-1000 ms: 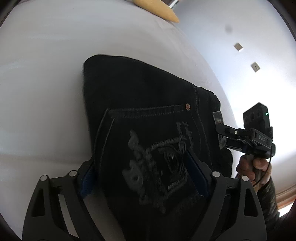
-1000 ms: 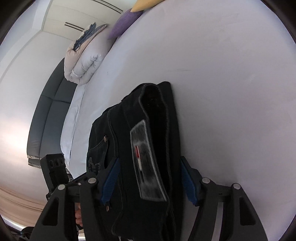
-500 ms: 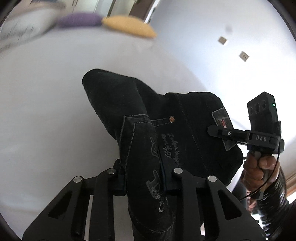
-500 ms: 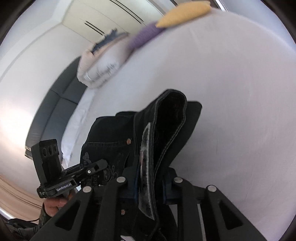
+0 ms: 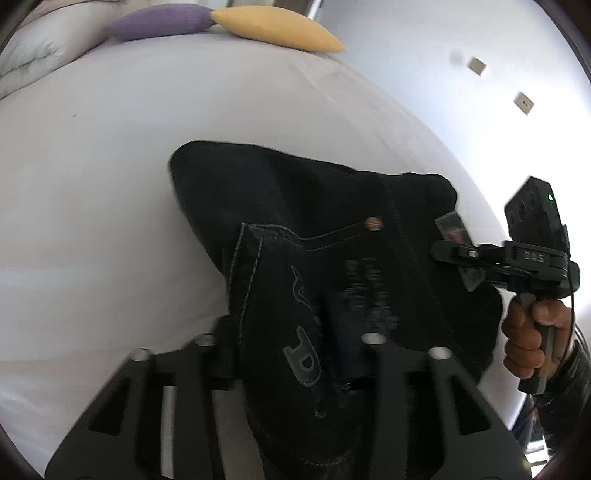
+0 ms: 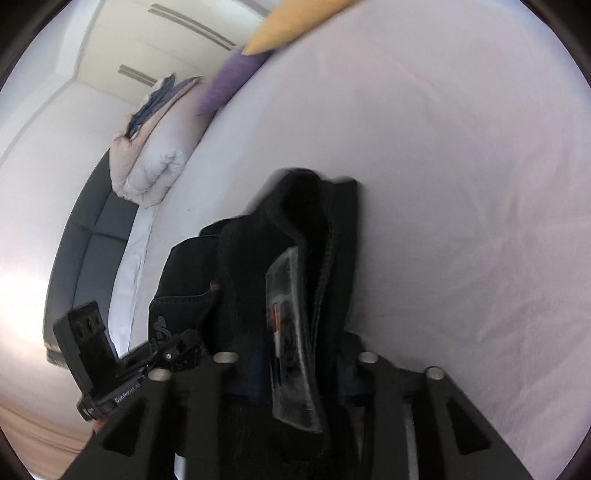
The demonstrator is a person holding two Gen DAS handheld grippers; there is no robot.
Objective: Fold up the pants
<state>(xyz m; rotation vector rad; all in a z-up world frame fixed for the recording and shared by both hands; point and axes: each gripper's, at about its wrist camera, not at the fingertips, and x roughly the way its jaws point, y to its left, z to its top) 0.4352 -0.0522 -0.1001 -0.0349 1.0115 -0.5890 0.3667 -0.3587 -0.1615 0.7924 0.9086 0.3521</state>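
Note:
The folded black jeans [image 5: 314, 229] with a printed back pocket and a rivet lie bunched on the white bed [image 5: 110, 166]. My left gripper [image 5: 295, 354] is shut on the pocket end of the jeans. My right gripper [image 6: 295, 373] is shut on the waistband edge with its grey label [image 6: 291, 332]. The right gripper also shows in the left wrist view [image 5: 461, 258], clamped on the label side, held by a hand. The left gripper shows in the right wrist view [image 6: 173, 350] at the jeans' left side. The near end of the jeans is raised off the sheet.
A purple cushion [image 5: 159, 20] and a yellow cushion [image 5: 273, 27] lie at the far end of the bed. A folded pale duvet [image 6: 155, 155] sits on a grey sofa [image 6: 85, 236] to the left. The wall with two switches [image 5: 476, 66] is at right.
Both grippers have closed on the jeans, from open a second ago. They have lifted the near end, so the fabric bunches and the far cushions come into view.

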